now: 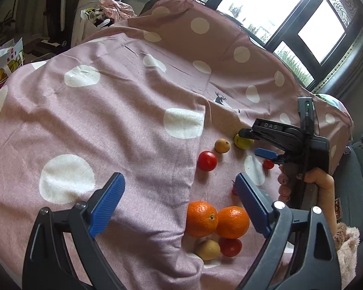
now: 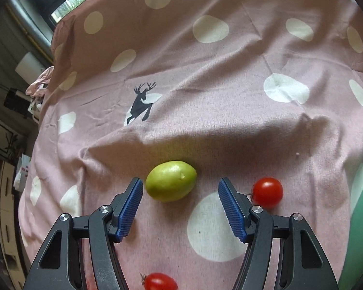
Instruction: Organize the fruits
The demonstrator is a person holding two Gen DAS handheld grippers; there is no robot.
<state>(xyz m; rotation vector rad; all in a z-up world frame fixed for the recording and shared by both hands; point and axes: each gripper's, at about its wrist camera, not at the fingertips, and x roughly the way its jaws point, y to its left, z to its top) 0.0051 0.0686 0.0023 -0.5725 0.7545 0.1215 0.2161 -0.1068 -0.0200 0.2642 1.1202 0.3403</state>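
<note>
Right wrist view, nearest first: a small red cherry tomato [image 2: 159, 281] lies at the bottom edge between the gripper's arms, and the right gripper [image 2: 180, 207] stands with its blue ribbed fingers [image 2: 130, 209] spread wide and nothing between them. Just past the fingertips, a little toward the left finger, rests the smooth green lemon-shaped fruit [image 2: 171, 180] on the pink cotton sheet with white dots [image 2: 230, 72]. Its long axis runs roughly across the opening, slightly tilted (so the jaws would close on its pointed ends unless the wrist turns). A second red cherry tomato [image 2: 267, 192] sits just outside the right finger. Farther off, a dark deer print [image 2: 141, 104] marks the cloth.

From the left wrist, the left gripper [image 1: 179, 205] is likewise spread and empty, with two round oranges [image 1: 216, 218] touching each other just inside its right finger. A tan pear-like fruit [image 1: 207, 249] and a red tomato [image 1: 230, 247] lie nearer the camera than those.

My judgement: the right hand is clearly nearer the green fruit, which lies straight ahead and needs only a short advance.
</note>
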